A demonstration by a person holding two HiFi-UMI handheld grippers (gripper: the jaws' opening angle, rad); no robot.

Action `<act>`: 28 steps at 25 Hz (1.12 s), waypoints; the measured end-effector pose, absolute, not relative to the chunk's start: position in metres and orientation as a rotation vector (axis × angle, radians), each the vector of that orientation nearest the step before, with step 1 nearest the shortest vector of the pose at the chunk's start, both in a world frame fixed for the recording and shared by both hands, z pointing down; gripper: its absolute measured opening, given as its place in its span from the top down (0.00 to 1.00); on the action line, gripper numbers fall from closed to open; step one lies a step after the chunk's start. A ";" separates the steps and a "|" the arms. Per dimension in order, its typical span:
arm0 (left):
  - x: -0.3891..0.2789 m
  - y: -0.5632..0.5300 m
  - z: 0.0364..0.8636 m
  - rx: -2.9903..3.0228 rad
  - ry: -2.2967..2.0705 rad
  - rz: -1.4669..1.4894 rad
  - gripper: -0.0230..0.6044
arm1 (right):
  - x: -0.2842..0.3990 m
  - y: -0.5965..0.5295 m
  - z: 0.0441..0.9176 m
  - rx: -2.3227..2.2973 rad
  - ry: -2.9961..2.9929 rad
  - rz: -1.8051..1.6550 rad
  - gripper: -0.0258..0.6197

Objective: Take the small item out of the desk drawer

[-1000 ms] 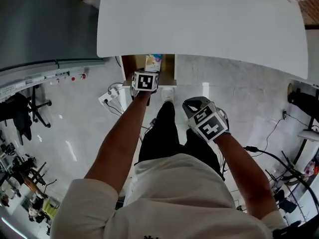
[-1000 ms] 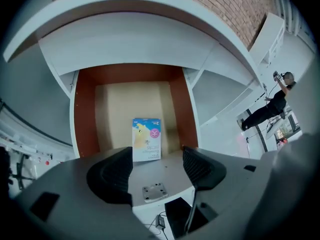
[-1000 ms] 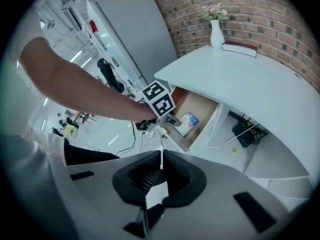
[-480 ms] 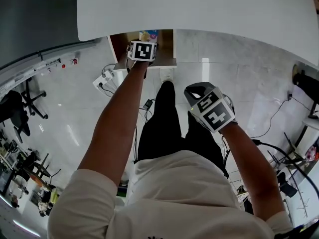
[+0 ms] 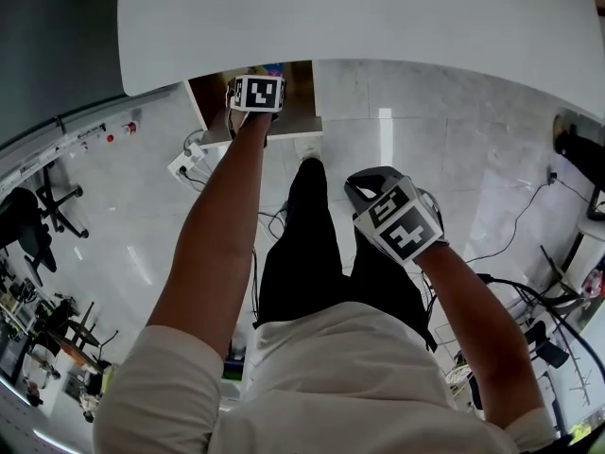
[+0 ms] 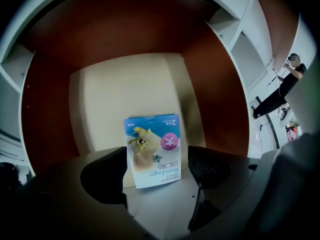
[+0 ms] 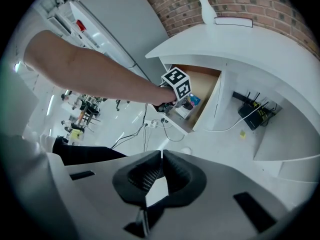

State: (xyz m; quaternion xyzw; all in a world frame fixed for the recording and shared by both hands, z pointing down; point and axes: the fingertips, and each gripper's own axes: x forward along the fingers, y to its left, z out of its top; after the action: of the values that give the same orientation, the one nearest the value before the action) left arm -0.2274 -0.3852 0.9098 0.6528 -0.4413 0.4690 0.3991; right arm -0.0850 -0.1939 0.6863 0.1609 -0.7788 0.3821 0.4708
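A small blue-and-white bandage box (image 6: 154,151) lies on the pale floor of the open desk drawer (image 6: 125,94). My left gripper (image 6: 156,171) reaches into the drawer with the box between its jaws, which are opening; a gap shows on the right side. In the head view the left gripper (image 5: 256,95) sits at the drawer (image 5: 210,102) under the desk edge, and only a corner of the box (image 5: 274,67) shows. My right gripper (image 5: 373,180) hangs shut and empty above the person's legs, pads together (image 7: 161,159). From it I see the drawer (image 7: 205,84) and box (image 7: 192,100).
The white desk top (image 5: 378,17) overhangs the drawer. A power strip with cables (image 5: 184,164) lies on the floor to the left. A white vase (image 7: 206,6) stands on the desk. A black box with antennas (image 7: 255,115) sits under the desk. Office chairs (image 5: 38,206) stand far left.
My left arm has stretched forward, taking its gripper deeper into the drawer under the desk edge; less of the box shows in the head view. The right gripper has hardly moved.
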 end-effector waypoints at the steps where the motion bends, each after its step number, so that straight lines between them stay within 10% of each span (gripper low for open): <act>1: -0.226 -0.386 0.911 1.645 -1.124 1.187 0.39 | -0.082 -0.193 0.686 0.392 -1.902 0.938 0.90; 28: -0.231 -0.396 0.922 1.557 -1.232 1.193 0.37 | -0.053 -0.193 0.695 0.428 -1.918 0.946 0.90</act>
State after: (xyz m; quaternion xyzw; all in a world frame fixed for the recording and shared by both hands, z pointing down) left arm -0.2309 -0.3957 0.9221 0.6158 -0.4873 0.4716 0.4011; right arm -0.0527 -0.1933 0.6948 0.1742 -0.7798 0.3846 0.4622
